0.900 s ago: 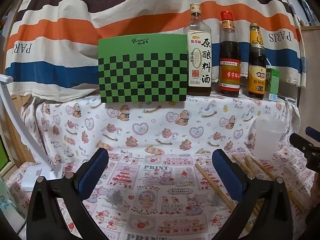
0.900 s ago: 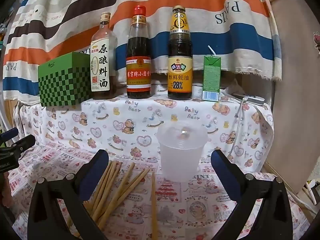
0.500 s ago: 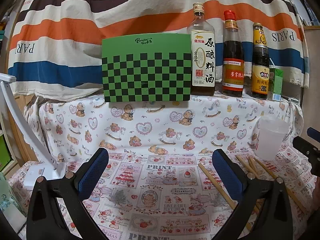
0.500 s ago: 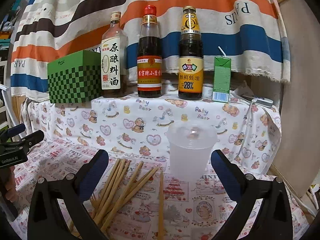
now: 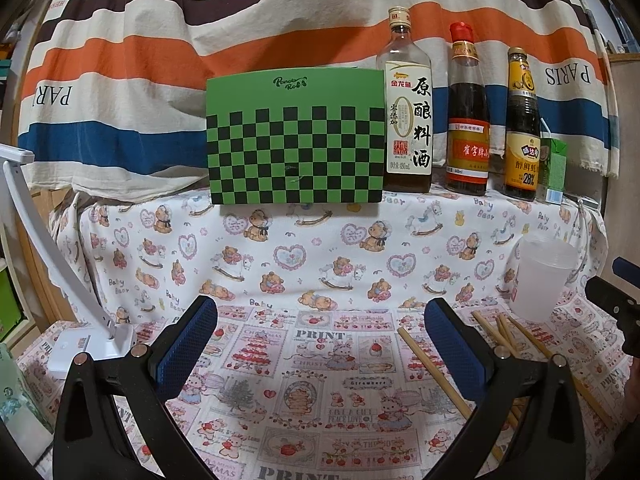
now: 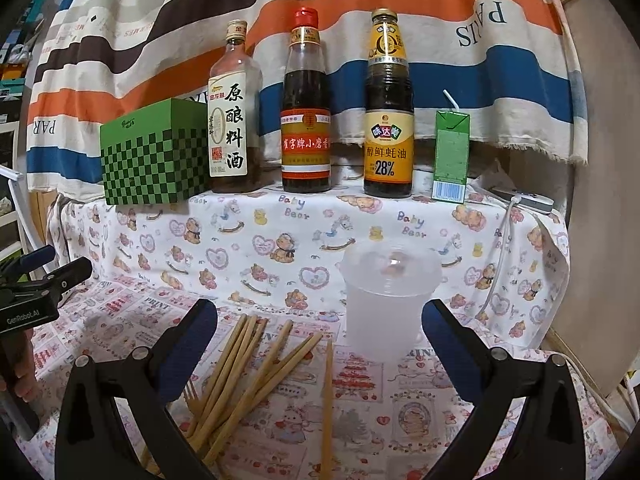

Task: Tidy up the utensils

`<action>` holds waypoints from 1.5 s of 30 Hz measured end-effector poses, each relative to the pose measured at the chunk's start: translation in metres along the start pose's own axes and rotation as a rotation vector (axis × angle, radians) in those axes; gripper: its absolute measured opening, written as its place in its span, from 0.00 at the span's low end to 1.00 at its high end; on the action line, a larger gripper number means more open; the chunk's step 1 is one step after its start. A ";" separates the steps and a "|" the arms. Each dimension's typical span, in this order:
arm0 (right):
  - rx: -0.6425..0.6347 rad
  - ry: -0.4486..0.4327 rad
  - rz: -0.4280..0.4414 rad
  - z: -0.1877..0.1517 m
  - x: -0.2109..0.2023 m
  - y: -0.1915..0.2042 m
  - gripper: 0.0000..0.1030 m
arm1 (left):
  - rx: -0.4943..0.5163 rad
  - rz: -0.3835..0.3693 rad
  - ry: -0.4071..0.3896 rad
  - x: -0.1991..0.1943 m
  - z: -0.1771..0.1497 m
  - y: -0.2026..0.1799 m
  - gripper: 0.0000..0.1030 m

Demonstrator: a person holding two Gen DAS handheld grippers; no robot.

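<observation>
Several wooden chopsticks (image 6: 256, 364) lie in a loose pile on the printed cloth, with a small fork (image 6: 191, 394) among them. A translucent plastic cup (image 6: 390, 300) stands upright just behind and right of the pile. My right gripper (image 6: 320, 340) is open and empty, held above the chopsticks. My left gripper (image 5: 320, 340) is open and empty over bare cloth to the left; the chopsticks (image 5: 436, 372) and cup (image 5: 542, 282) show at its right. The right gripper's tip (image 5: 616, 308) is at that view's right edge.
On the raised shelf behind stand a green checkered box (image 5: 296, 138), three sauce bottles (image 6: 306, 108) and a green drink carton (image 6: 451, 156). A white lamp base (image 5: 86, 346) sits at the left. A white cable (image 6: 505, 248) hangs down at the right.
Both grippers have pulled back and risen slightly, so the scene has shifted in both views. Nothing on the table has moved and both grippers stay open.
</observation>
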State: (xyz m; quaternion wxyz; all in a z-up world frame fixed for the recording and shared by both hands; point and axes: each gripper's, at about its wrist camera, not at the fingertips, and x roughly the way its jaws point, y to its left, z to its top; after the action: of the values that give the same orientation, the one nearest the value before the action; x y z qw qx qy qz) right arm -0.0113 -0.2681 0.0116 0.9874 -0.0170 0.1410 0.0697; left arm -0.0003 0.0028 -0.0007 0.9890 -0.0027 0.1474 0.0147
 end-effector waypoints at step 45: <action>0.002 -0.005 -0.005 -0.001 -0.001 0.000 1.00 | -0.002 0.001 0.002 0.001 0.001 0.001 1.00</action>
State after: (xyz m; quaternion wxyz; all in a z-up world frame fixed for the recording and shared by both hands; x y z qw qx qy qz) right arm -0.0125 -0.2678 0.0111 0.9880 -0.0160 0.1383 0.0671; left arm 0.0009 0.0033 -0.0005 0.9888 -0.0034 0.1482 0.0153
